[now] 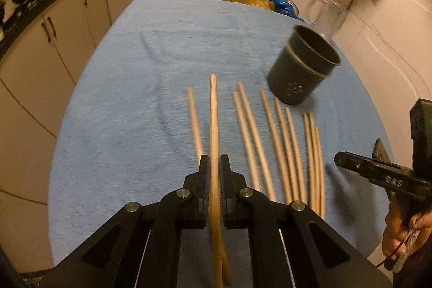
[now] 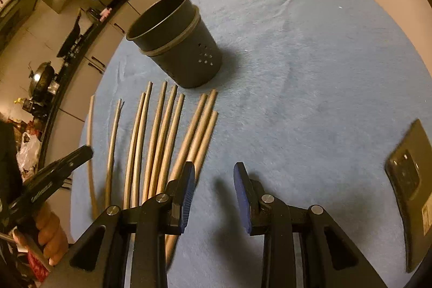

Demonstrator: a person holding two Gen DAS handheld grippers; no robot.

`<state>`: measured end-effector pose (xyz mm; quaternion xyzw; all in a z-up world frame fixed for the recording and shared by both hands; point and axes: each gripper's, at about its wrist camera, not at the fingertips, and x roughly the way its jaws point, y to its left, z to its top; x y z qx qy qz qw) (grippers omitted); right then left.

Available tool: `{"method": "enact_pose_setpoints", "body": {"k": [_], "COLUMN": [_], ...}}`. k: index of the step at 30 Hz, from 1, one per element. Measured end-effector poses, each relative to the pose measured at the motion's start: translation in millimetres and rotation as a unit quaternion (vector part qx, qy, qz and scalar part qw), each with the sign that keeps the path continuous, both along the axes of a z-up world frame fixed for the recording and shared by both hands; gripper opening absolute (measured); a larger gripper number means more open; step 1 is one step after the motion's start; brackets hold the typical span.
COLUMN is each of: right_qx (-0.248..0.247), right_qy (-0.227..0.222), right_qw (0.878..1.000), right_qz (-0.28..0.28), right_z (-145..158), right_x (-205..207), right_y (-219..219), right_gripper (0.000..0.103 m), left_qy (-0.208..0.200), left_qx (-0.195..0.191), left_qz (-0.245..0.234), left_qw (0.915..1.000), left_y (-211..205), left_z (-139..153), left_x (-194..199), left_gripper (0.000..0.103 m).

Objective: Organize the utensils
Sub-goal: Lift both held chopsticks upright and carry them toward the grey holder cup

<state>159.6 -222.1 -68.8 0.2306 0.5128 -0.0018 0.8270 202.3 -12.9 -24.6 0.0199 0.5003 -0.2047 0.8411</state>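
From my left wrist, my left hand-held gripper (image 1: 213, 169) is clenched on one chopstick (image 1: 213, 120), its long axis running straight away from me, tip toward the far worktop (image 1: 113, 104) edge. The other chopsticks (image 1: 270, 142) lie roughly parallel to its right, before the dark holder (image 1: 302, 69).

From my right wrist, my right hand-held gripper (image 2: 214, 180) stands parted and grips nothing, just right of the row. A phone (image 2: 410, 180) lies by the right edge; bare blue cloth lies between.
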Motion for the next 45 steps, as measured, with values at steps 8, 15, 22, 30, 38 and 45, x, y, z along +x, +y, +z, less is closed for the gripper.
{"method": "enact_pose_setpoints", "body": {"k": [8,15,22,30,38,45], "right_qx": [-0.046,-0.088,-0.107,-0.140,-0.085,-0.051], "right_qy": [0.038,0.054,0.077,0.085,0.068,-0.002], "right_qw": [0.998,0.995,0.991,0.985,0.994,0.999], "right_qz": [-0.002,0.018,0.031,0.052,0.031,0.012], "right_z": [-11,-9,-7,-12,-7,24], "right_x": [27,46,53,56,56,26], "right_y": [13,32,38,39,15,-4], "right_gripper": [0.025,0.025,0.021,0.023,0.006,0.006], "left_qy": [0.014,0.025,0.046,0.058,0.031,-0.032], "left_qx": [-0.004,0.005,0.017,0.056,0.036,0.000], "left_qz": [0.035,0.037,0.032,0.018,0.026,0.030], "left_qw": [0.9993,0.9990,0.9983,0.9966,0.9985,0.9990], "left_y": [28,24,23,7,7,16], "left_z": [-20,-34,-42,-42,-31,14], "left_x": [13,22,31,53,39,10], "left_gripper": [0.006,0.006,0.007,0.008,0.006,0.006]}}
